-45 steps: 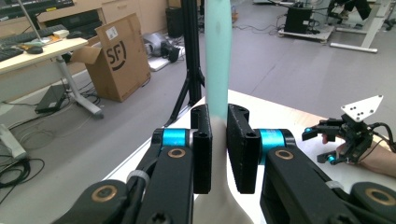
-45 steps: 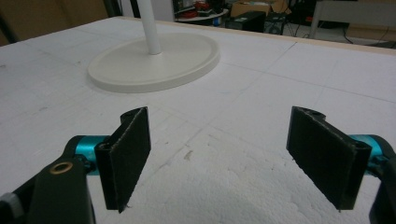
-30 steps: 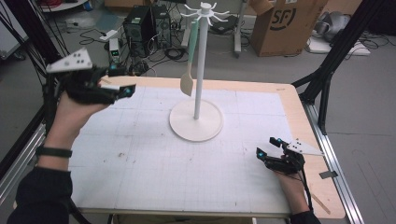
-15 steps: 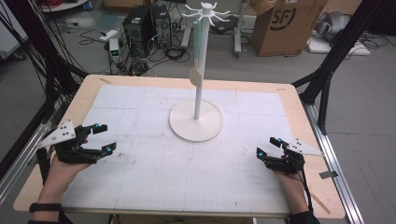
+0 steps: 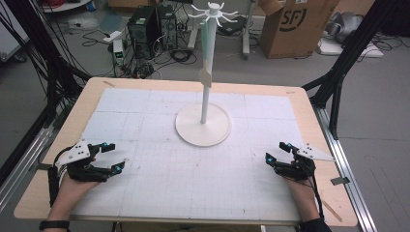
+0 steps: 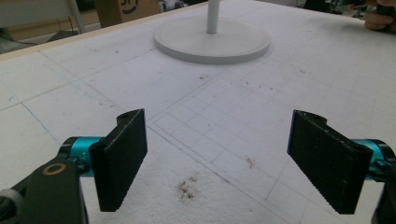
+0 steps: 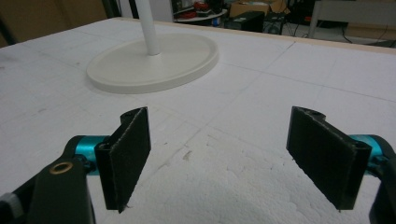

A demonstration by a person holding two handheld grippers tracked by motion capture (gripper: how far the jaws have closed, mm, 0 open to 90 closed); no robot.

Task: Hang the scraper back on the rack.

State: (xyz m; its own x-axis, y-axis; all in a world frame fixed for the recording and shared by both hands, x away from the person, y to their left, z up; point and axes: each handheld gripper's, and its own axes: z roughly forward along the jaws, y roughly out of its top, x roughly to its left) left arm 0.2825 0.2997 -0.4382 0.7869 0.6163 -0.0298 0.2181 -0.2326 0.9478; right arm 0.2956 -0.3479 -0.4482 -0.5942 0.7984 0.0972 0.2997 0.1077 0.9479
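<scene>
A white stand [image 5: 203, 126] with a round base and a ring of hooks at its top rises from the middle of the mat. A pale green-handled utensil [image 5: 206, 72] with a beige blade hangs from the hooks beside the pole. My left gripper [image 5: 113, 156] lies low at the front left of the mat. It is open, its jaws have just been widening, and nothing is between them [image 6: 217, 158]. At the front right, my right gripper [image 5: 274, 151] is also open and empty [image 7: 219, 158]. Both point toward the stand's base [image 6: 212, 39] [image 7: 154, 58].
A white gridded foam mat [image 5: 159, 183] covers the wooden table [image 5: 309, 104]. Black frame posts stand at both sides. A cardboard box [image 5: 290, 24], a computer and cables lie on the floor behind the table. The person's other hand [image 6: 380, 16] appears far off in the left gripper view.
My left hand has come down from high over the table's left rear to just above the mat at the front left. The hanging utensil has swung slightly toward the pole. The right hand is still.
</scene>
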